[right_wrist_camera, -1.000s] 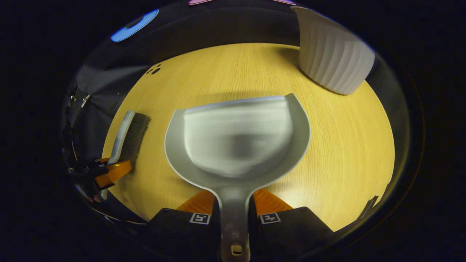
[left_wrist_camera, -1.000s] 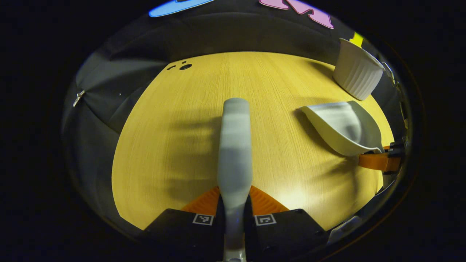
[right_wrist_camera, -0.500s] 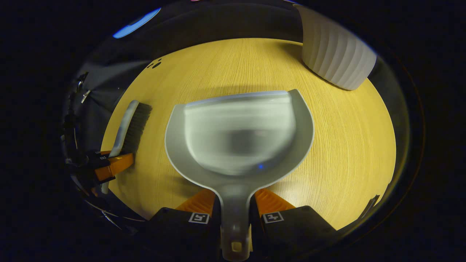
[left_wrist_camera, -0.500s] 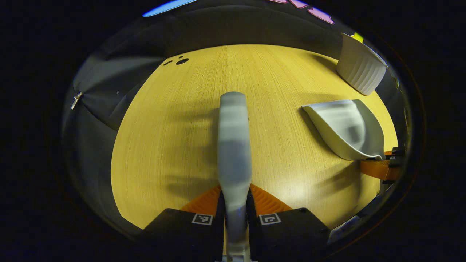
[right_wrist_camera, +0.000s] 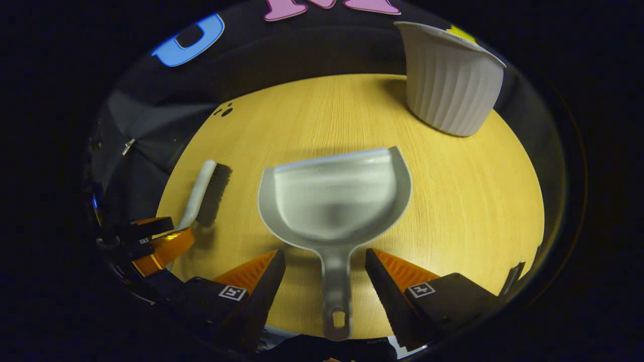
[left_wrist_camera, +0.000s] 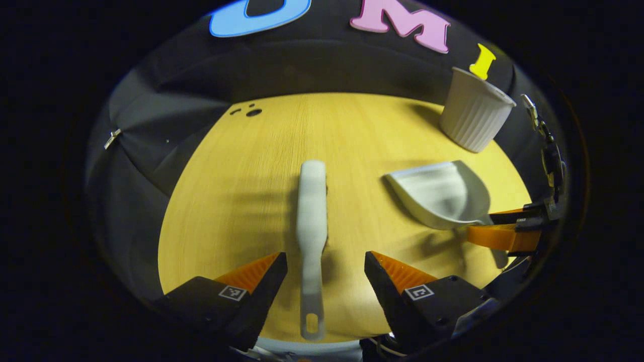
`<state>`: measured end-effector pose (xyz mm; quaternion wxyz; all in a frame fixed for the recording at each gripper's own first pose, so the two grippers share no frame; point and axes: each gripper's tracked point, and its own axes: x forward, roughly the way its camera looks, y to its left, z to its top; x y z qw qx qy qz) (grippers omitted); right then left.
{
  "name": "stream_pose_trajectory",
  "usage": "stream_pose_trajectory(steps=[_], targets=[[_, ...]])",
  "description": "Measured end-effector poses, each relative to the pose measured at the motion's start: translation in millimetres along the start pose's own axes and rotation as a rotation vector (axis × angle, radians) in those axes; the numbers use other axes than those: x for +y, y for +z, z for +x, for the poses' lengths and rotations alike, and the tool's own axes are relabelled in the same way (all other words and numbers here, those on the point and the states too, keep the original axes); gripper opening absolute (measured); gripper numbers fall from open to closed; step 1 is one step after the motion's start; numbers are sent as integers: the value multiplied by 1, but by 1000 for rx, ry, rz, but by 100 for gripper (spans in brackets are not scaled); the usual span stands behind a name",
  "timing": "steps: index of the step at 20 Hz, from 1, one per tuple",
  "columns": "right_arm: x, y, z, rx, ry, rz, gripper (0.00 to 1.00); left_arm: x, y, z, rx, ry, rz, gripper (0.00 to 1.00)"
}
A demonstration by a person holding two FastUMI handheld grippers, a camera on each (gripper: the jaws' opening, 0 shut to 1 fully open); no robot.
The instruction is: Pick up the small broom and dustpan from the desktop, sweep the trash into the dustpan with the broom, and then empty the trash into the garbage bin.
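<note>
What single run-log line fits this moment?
left gripper: open, straddling broom handle | right gripper: open, straddling dustpan handle | both on table | bin: upright

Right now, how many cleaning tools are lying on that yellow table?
2. The small broom lies between the open fingers of the left hand-held gripper; the dustpan lies to its right, before the open right hand-held gripper.

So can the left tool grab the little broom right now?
Probably yes. The left tool is open with the broom handle lying on the table between its fingers, and nothing blocks it.
</note>
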<state>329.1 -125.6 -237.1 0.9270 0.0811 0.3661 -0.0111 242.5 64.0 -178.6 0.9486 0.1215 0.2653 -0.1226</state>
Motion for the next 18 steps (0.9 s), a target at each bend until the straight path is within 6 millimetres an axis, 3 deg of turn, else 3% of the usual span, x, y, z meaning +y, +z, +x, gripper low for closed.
stream_pose_trajectory(steps=[4,7,10,12,14,18], targets=[[12,40,-53,-225,-13,-87,99,-7,32,-62,-194,-5,-71,98],[32,72,-106,-410,19,-113,99,-9,50,-113,-344,0,-127,98],[46,75,-149,-514,49,-150,99,0,65,-174,-506,71,-80,95],[55,74,-177,-581,63,-144,99,4,63,-210,-598,143,-34,95],[62,67,-195,-602,86,-139,99,11,45,-235,-622,264,11,95],[60,36,-200,-568,75,-101,99,-24,8,-255,-631,205,-24,95]])
